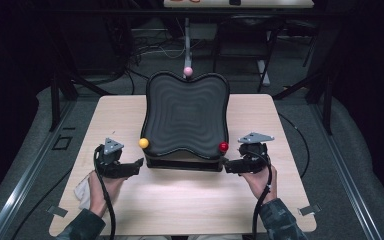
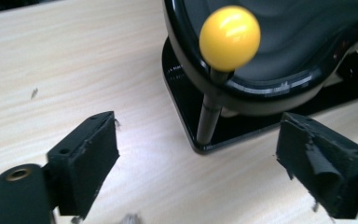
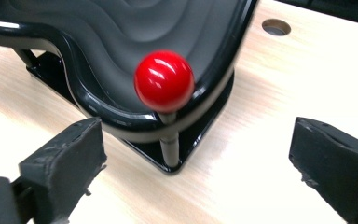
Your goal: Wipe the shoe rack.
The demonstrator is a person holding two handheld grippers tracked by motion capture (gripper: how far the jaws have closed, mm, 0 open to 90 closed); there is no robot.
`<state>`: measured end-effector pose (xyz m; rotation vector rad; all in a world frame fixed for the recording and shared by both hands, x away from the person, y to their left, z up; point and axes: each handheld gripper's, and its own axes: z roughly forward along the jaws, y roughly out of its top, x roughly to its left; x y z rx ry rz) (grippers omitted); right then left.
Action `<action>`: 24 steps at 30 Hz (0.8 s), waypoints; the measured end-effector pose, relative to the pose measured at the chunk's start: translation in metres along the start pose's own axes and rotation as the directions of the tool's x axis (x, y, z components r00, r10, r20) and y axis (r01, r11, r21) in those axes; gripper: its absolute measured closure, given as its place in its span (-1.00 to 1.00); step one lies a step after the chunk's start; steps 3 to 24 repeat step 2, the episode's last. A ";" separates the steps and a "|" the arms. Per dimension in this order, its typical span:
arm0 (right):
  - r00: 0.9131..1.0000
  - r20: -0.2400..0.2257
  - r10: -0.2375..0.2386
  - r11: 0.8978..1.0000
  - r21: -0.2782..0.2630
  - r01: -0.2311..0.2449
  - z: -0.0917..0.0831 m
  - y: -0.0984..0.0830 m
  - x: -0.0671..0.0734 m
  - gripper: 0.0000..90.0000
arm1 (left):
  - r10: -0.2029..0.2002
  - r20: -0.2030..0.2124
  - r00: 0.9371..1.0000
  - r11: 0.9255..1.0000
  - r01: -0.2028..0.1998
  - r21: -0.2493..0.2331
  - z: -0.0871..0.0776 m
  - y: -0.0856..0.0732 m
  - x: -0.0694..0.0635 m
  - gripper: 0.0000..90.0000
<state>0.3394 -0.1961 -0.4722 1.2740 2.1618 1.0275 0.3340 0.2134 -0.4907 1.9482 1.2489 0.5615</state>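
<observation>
A black tray with a wavy ribbed surface stands on a black base in the middle of the wooden table. A yellow ball on a thin rod marks its near left corner, a red ball its near right corner, and a pink ball its far edge. My left gripper lies low beside the yellow ball, pointing at the tray. Its jaws are open with the yellow ball ahead of them, untouched. My right gripper is open too, facing the red ball without contact.
A white cloth lies under the left hand near the table's left edge. A round hole is cut in the tabletop beyond the tray's base. Cables and dark frame legs stand on the floor behind the table.
</observation>
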 end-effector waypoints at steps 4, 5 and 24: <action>1.000 0.003 0.004 1.000 0.003 -0.004 -0.002 -0.003 -0.003 -0.99 | -0.009 0.007 1.000 1.000 0.009 0.010 0.000 -0.002 0.001 -0.79; 1.000 0.003 0.004 1.000 0.003 -0.004 -0.002 -0.003 -0.003 -0.99 | -0.009 0.007 1.000 1.000 0.009 0.010 0.000 -0.002 0.001 -0.79; 1.000 0.003 0.004 1.000 0.003 -0.004 -0.002 -0.003 -0.003 -0.99 | -0.009 0.007 1.000 1.000 0.009 0.010 0.000 -0.002 0.001 -0.79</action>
